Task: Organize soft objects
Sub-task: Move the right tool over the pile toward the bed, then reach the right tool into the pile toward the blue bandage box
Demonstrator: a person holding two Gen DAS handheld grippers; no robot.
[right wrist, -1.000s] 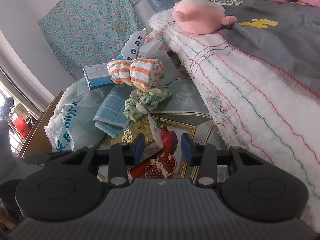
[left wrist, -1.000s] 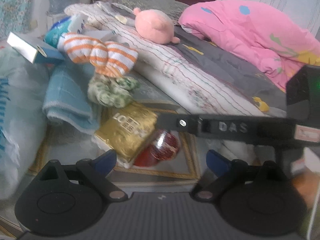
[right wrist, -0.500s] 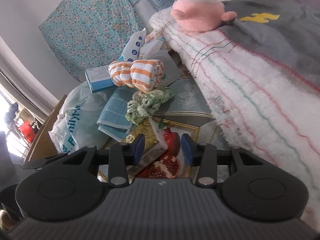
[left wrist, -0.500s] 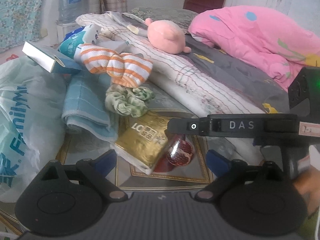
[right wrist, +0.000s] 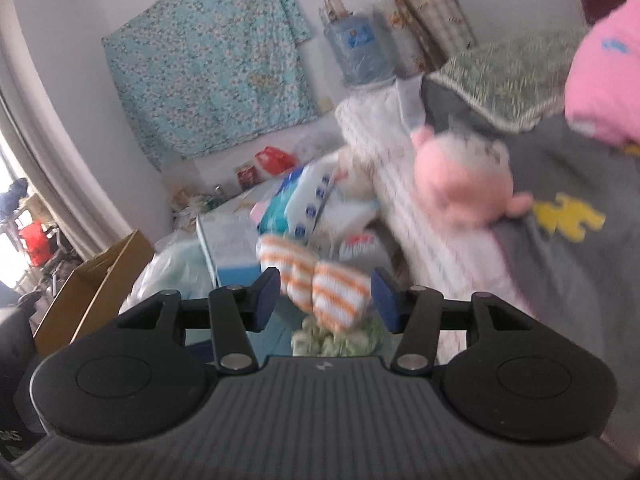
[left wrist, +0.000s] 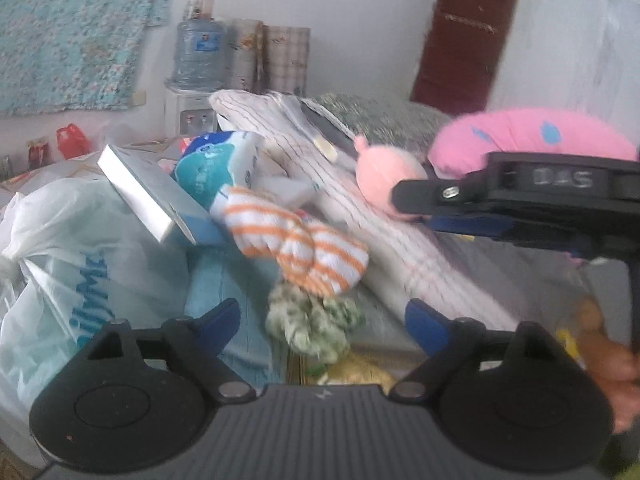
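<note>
Striped towel (right wrist: 320,286) untouched, left tongs (left wrist: 322,320) wide, closing, empty, right tongs (right wrist: 325,298) opening, empty

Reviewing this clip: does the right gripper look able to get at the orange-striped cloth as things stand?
Probably yes. The striped cloth lies straight ahead of the right gripper, on top of the pile with nothing over it. The jaws are opening, with nothing held between them. The green scrunchie sits just under it and might get caught too.

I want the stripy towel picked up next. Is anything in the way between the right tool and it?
Nothing visible blocks it. The right tool has its jaws opening with nothing between them, and the orange striped towel lies straight ahead on top of the pile. The green scrunchie sits just below it, not in front.
</note>
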